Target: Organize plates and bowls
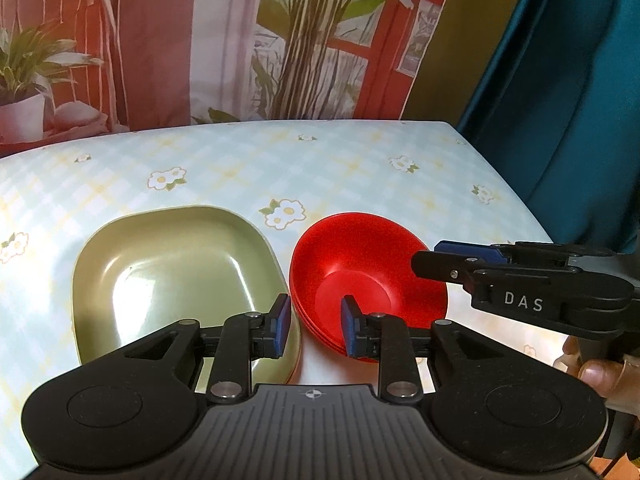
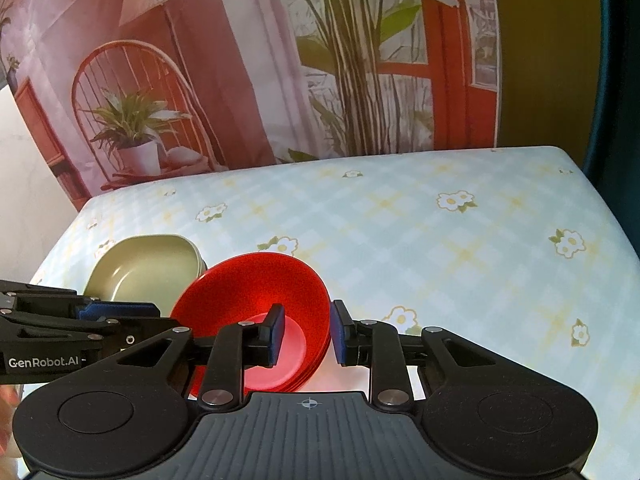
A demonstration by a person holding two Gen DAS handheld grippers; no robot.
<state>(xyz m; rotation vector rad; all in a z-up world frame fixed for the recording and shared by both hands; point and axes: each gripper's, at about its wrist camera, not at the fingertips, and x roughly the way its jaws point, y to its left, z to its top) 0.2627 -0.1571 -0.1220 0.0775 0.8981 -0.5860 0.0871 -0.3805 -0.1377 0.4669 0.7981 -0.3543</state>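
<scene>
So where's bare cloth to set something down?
Free: the far half of the table, behind both stacks, and the right side beyond the red bowls. Crowded: near-left, where green plates, bowls and both grippers bunch.

My green plates (image 1: 168, 276) – squarish with rounded corners, glossy – sit stacked upright near the table's (image 1: 360, 168) front edge, toward its left side. Just beside them on the right, almost touching, my red bowls (image 1: 368, 276) are nested in a stack – round, shallow, open side up, also close to the front edge.
</scene>
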